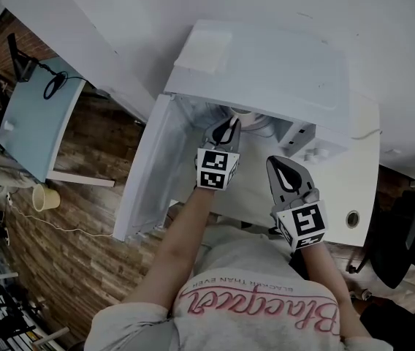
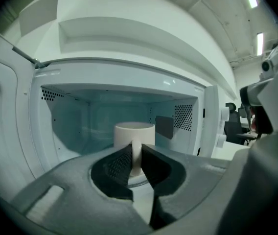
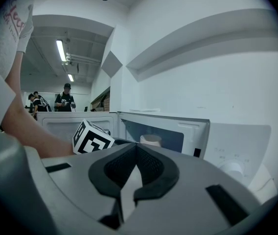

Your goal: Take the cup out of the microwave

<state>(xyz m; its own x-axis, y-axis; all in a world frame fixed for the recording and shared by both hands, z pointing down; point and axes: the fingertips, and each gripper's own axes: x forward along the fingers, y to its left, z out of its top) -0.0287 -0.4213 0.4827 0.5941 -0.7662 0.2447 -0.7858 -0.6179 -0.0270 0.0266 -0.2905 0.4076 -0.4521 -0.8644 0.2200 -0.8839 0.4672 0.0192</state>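
A white microwave [image 1: 266, 64] stands with its door [image 1: 153, 167] swung open to the left. Inside it, on the glass turntable, is a white cup [image 2: 134, 131], handle turned toward me. My left gripper [image 2: 136, 153] reaches into the cavity and is shut on that handle, which shows as a white strip between the jaws. From above only the cup's rim [image 1: 242, 111] shows beyond the left gripper [image 1: 231, 123]. My right gripper [image 1: 279, 163] hovers in front of the microwave's right half, shut and holding nothing. In the right gripper view [image 3: 135, 148] the cup [image 3: 151, 140] appears through the opening.
The microwave sits on a white desk [image 1: 361, 189], control knob [image 3: 232, 168] at its right. The open door blocks the left side. A pale blue table [image 1: 36, 119] and a yellow cup [image 1: 45, 196] are lower left, a black chair [image 1: 405, 232] right. People [image 3: 64, 101] stand far off.
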